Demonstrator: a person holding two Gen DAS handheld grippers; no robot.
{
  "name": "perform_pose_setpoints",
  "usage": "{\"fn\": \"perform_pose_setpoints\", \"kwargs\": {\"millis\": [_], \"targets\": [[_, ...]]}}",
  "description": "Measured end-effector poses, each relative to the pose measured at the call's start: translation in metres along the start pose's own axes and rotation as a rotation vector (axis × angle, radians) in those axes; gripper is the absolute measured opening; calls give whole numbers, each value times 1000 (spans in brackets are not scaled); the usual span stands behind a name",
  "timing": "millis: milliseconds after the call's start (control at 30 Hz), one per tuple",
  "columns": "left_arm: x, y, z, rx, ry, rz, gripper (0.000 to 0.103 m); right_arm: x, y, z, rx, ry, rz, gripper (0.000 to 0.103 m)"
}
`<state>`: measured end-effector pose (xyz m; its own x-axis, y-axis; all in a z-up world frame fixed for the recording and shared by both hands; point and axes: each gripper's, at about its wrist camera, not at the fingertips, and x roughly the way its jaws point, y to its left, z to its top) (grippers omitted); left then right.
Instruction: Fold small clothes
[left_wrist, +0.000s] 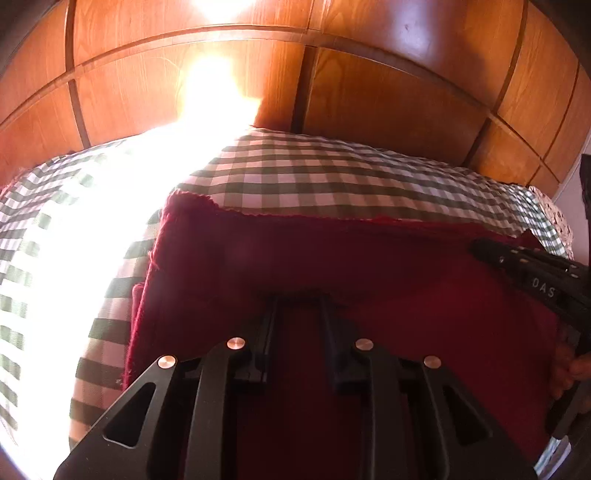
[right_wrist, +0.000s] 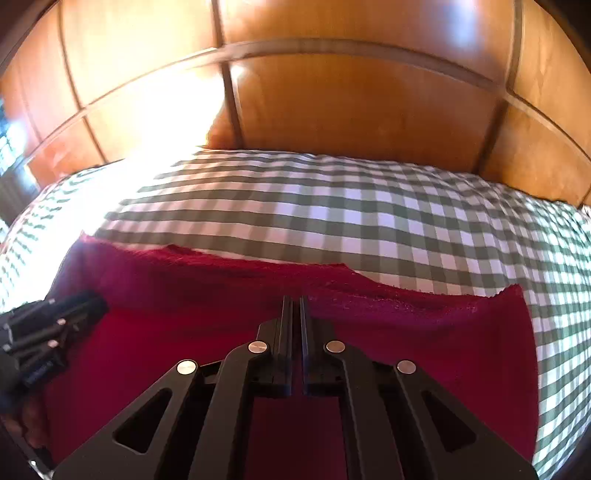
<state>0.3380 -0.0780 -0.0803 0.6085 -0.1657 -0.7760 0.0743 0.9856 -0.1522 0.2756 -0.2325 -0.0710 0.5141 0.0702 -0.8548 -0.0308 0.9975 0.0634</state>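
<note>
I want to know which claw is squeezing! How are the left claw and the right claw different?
The right gripper has its fingers nearly pressed together, with only a thin slit between them. The left gripper has a wider gap between its fingers, and their tips are hidden under a fold of the red cloth, while the right gripper's tips show on top. Both are black and reach over that cloth on the checkered bedcover.

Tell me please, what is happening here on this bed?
A person is folding a dark red cloth on a bed with a green-and-white checked cover, using a handheld gripper in each hand. The right gripper is shut on the cloth near its far edge. The left gripper has its fingers apart, their tips hidden under a raised fold of the cloth, so its hold is unclear. Wooden panels stand behind the bed.
</note>
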Motion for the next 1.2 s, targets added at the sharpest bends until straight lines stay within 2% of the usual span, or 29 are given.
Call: {"fn": "perform_pose_setpoints", "kwargs": {"millis": [100, 200, 267, 300, 333, 367, 400, 433, 467, 567, 667, 867, 933, 1100, 1200], "targets": [[-1, -4, -1, 4, -9, 10, 23, 16, -5, -4, 43, 13, 10, 2], [-3, -4, 3, -9, 4, 6, 23, 14, -7, -5, 61, 3, 35, 3], [-11, -5, 6, -10, 9, 23, 26, 9, -12, -5, 86, 3, 67, 8], [-18, -8, 6, -9, 4, 31, 36, 5, -14, -5, 99, 5, 80, 17], [-25, -8, 3, -8, -3, 35, 44, -1, -17, -6, 111, 0, 96, 36], [-32, -8, -1, -6, -13, 41, 51, -9, -18, -8, 121, -17, 108, 49], [-38, -11, -3, -1, -23, 42, 51, -18, -20, -10, 128, -45, 94, 75], [-43, -14, -4, 4, -27, 37, 51, -27, -22, -12, 130, -74, 69, 81], [-49, -18, -6, 6, -34, 29, 51, -36, -25, -14, 125, -99, 52, 81], [-66, -25, -11, 14, -57, 15, 51, -50, -35, -23, 130, -89, 33, 81], [-80, -36, -17, 43, -84, 12, 52, -61, -52, -40, 134, -83, -24, 81], [-94, -47, -27, 57, -85, -11, 52, -85, -104, -82, 248, -73, -79, 81], [-96, -49, -31, 62, -82, -15, 52, -90, -116, -94, 285, -65, -103, 86], [-102, -56, -38, 87, -77, -18, 52, -91, -139, -122, 374, -43, -50, 86], [-105, -59, -42, 98, -69, -18, 52, -89, -149, -136, 434, -38, 18, 88]]}}
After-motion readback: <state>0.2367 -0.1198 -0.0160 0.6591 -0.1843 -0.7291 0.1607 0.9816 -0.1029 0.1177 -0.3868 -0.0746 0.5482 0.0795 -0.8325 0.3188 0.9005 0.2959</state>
